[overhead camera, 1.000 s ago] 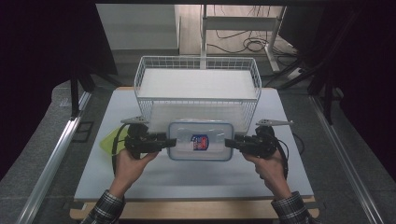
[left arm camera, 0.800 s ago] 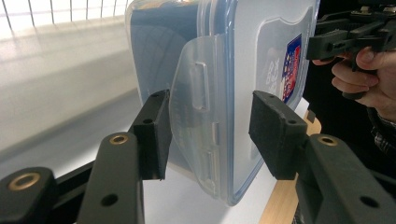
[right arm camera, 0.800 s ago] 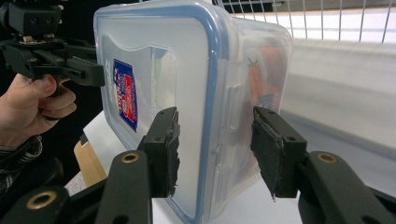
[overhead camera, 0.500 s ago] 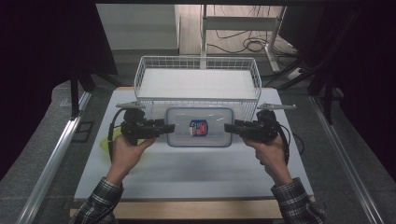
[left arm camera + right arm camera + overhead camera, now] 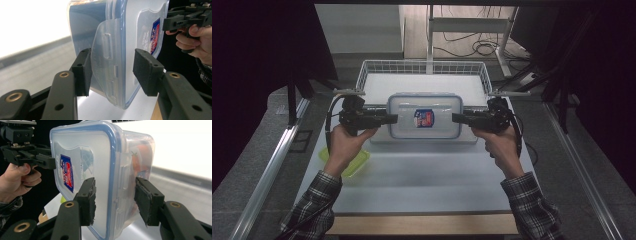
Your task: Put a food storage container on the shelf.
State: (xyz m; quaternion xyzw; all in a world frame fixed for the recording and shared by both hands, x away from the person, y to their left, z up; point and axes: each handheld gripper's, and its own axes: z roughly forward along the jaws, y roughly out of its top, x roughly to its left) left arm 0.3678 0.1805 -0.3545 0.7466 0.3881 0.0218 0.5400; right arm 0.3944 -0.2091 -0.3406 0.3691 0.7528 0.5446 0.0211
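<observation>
- A yellow-green lid lies on the white table under the left forearm.
- The left gripper clamps the clear container by its left end, held up just before the wire basket.
- The right gripper clamps its right end.

A lab or recording room, not a home.

A white table is standing between dark curtains, metal rails are running along both sides, and loose cables are lying on the bare floor behind a metal frame stand.
</observation>
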